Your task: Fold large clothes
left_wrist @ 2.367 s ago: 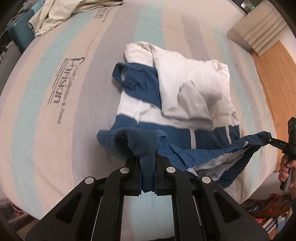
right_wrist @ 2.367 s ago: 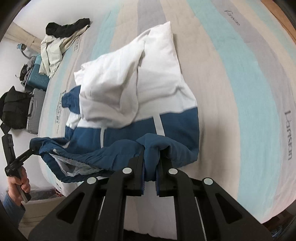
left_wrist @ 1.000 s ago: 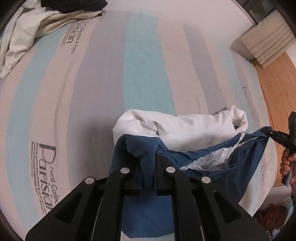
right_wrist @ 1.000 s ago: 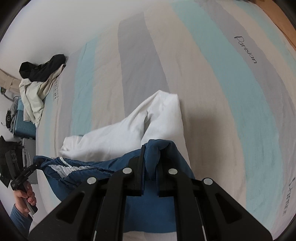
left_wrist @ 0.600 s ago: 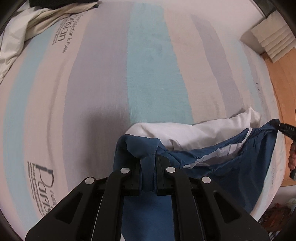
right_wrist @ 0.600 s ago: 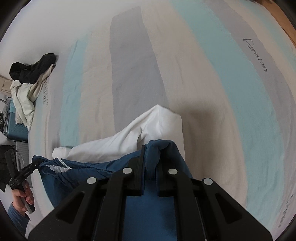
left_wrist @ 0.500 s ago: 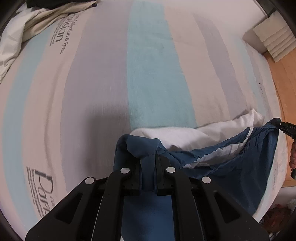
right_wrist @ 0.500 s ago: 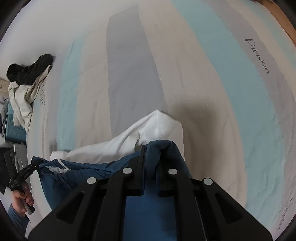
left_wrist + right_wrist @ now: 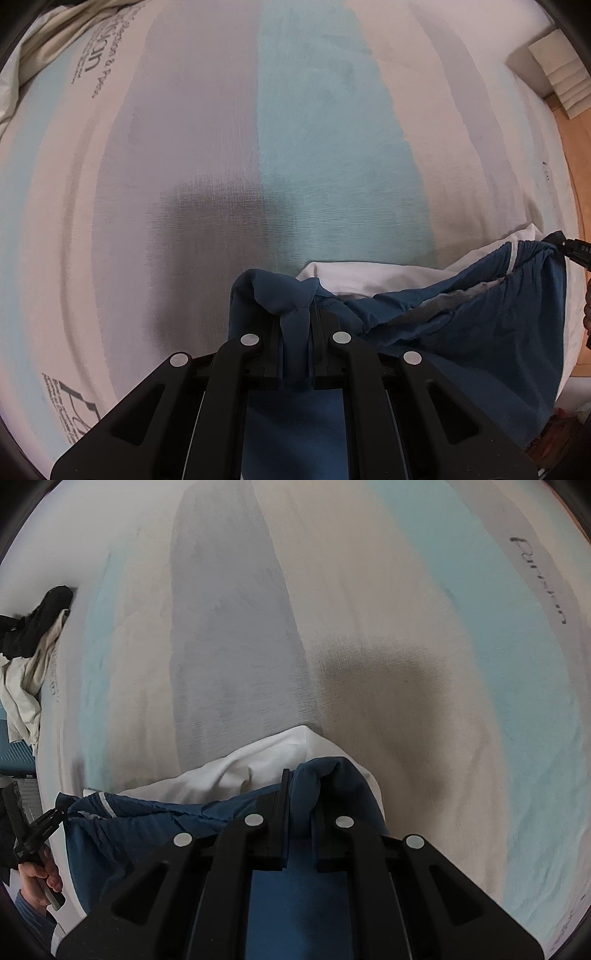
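Note:
A blue and white garment (image 9: 461,325) lies on the striped bed (image 9: 314,129). Its blue hem is stretched between both grippers and folded over the white upper part (image 9: 369,275). My left gripper (image 9: 295,332) is shut on one blue corner of the hem, low over the bed. In the right wrist view my right gripper (image 9: 299,808) is shut on the other blue corner (image 9: 317,775), with the white part (image 9: 251,768) showing just beyond it. Each view shows the other gripper at its edge, the right gripper (image 9: 569,247) and the left gripper (image 9: 55,818), pinching the hem.
A heap of beige and black clothes (image 9: 29,642) lies at the far corner of the bed. A blue suitcase (image 9: 14,760) stands beside the bed. A stack of pale cushions (image 9: 557,70) and wooden floor (image 9: 580,155) are off the other side.
Both grippers have carried the blue hem forward over the white part and downward toward the bed. Less of the white part shows now, and the bed fills more of each view.

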